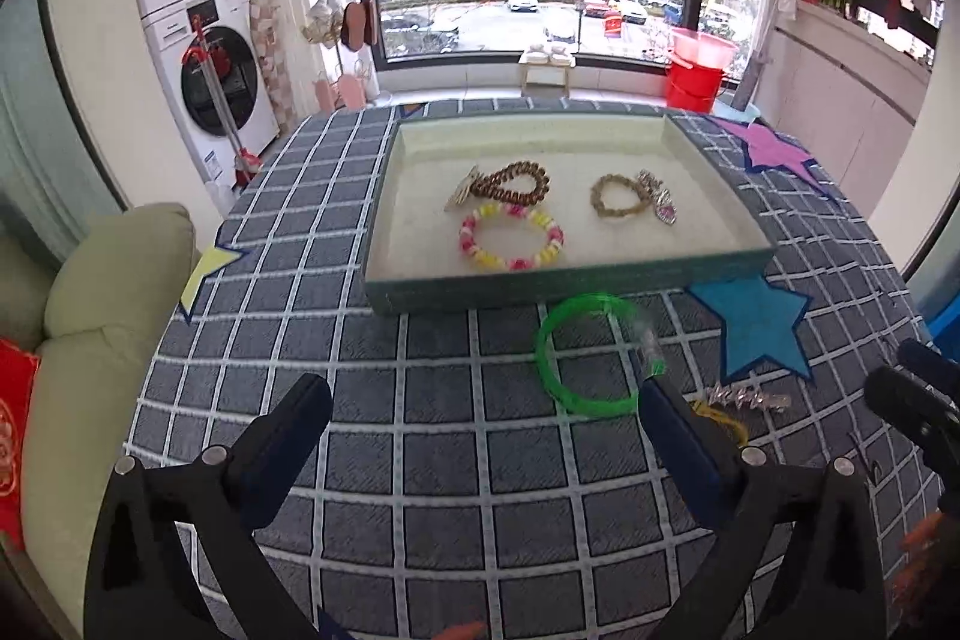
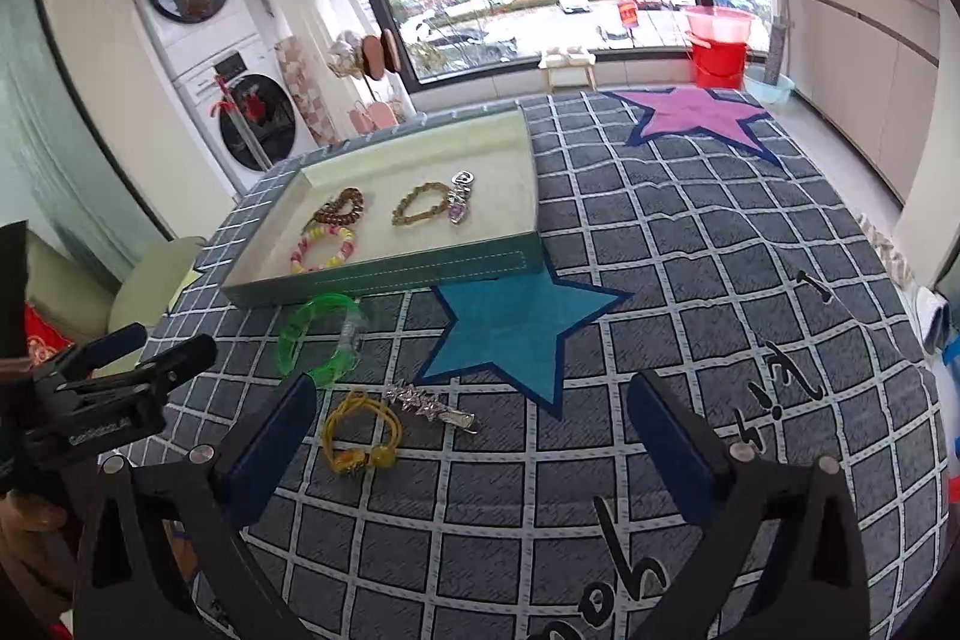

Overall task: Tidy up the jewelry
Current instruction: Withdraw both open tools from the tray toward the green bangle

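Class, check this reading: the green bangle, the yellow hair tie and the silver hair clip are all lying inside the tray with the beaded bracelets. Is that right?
Not quite. The beaded bracelets are in the tray, but the green bangle, yellow hair tie and silver hair clip all lie outside it on the checked cloth, in front of the tray. The right wrist view shows this most clearly.

Shallow tray holds brown bead bracelet, pink-yellow bead bracelet, gold chain bracelet and silver charm piece. Outside it, near front wall: green bangle, flat. Nearer still: yellow hair tie, silver hair clip, side by side.
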`<act>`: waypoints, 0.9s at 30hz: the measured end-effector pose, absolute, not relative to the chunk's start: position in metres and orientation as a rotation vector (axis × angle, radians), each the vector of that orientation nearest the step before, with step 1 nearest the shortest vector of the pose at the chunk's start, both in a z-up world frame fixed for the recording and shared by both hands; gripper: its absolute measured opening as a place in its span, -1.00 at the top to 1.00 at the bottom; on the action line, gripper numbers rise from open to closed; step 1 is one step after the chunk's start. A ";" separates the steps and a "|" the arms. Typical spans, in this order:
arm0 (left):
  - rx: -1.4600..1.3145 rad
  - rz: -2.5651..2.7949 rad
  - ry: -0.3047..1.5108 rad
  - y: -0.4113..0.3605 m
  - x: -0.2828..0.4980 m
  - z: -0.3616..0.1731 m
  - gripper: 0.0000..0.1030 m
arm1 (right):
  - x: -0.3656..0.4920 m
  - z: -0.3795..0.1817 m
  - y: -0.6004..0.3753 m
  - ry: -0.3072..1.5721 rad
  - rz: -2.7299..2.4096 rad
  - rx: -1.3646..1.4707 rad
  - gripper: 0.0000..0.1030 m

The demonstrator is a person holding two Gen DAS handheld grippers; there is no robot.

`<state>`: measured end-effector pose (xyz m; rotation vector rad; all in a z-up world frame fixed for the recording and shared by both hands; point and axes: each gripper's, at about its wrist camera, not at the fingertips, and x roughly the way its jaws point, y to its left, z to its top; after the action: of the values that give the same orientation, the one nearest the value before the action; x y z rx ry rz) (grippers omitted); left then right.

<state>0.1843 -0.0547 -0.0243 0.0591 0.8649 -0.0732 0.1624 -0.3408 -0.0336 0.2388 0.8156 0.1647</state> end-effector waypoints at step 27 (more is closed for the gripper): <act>-0.014 -0.113 0.984 -0.046 0.197 -0.048 -1.00 | 0.165 -0.044 -0.351 0.912 0.111 0.172 -1.00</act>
<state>0.1968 -0.0462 -0.0478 -0.0136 0.9836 -0.1128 0.1647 -0.3513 -0.0437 0.1715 0.9121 0.1115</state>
